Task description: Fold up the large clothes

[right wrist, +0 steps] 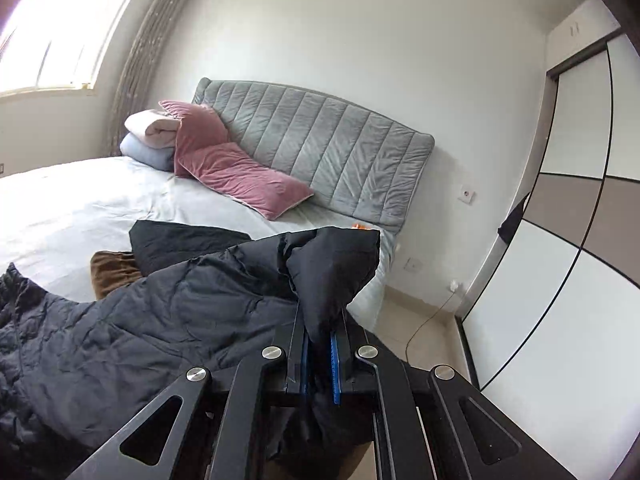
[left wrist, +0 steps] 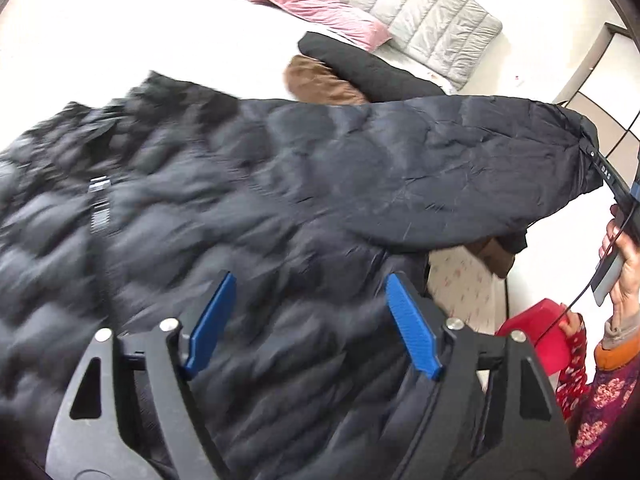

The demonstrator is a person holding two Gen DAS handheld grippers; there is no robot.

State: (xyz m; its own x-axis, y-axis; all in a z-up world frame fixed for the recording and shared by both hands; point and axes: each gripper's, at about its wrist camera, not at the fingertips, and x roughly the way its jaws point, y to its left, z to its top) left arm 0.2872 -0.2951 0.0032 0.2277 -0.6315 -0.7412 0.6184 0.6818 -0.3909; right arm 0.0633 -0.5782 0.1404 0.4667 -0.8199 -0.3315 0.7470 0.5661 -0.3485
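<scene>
Daylight is pouring in from the window (right wrist: pixel 64 28), blowing out the bed sheet (left wrist: pixel 120 40). Motion blur is smearing the dark jacket (left wrist: pixel 180 200); fisheye distortion is bending and darkening frame edges.

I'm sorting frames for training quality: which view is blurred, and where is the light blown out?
Left wrist view: the black jacket is smeared by motion blur on its left side, and the white bedsheet is overexposed. Right wrist view: sharp, but the window is blown out. Both show fisheye bending at the edges.

Letters "DAS" on right gripper (left wrist: pixel 606 172), partly hidden
</scene>
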